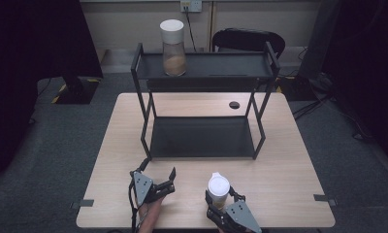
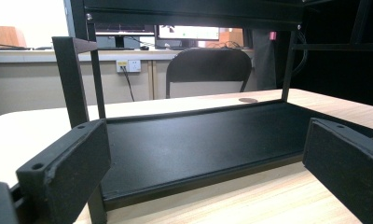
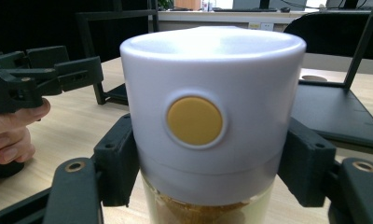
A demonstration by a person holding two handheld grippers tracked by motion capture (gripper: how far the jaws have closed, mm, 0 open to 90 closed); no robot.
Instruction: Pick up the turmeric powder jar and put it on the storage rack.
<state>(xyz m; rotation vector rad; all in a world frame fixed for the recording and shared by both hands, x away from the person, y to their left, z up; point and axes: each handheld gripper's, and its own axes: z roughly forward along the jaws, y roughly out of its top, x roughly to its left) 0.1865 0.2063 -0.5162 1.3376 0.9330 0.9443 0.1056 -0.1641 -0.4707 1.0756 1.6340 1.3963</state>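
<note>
Near the front edge of the pale wooden table (image 1: 289,160), left of its middle, the left gripper (image 1: 159,183) rests low with its black jaws spread apart and nothing between them; its own view looks straight into the empty bottom shelf of the black metal two-tier rack (image 2: 198,149). That rack (image 1: 202,138) stands on the middle of the table, toward the back edge. On the left part of its top shelf stands a clear glass jar with a white cap and brown powder inside (image 1: 173,47), so one jar appears to be stowed already.

Further right, close to the front edge, the right gripper (image 1: 220,200) has its jaws clamped on a second jar of the same kind, clear glass with a white cap (image 1: 218,188). In the right gripper view the pads (image 3: 117,161) press both sides of this second jar just below the cap, which carries a round yellow button (image 3: 194,121). Whether its base touches the table cannot be told.

Judging from this, the work is about halfway: the grasp looks made, while carrying the jar to the rack and setting it on a shelf remains.
</note>
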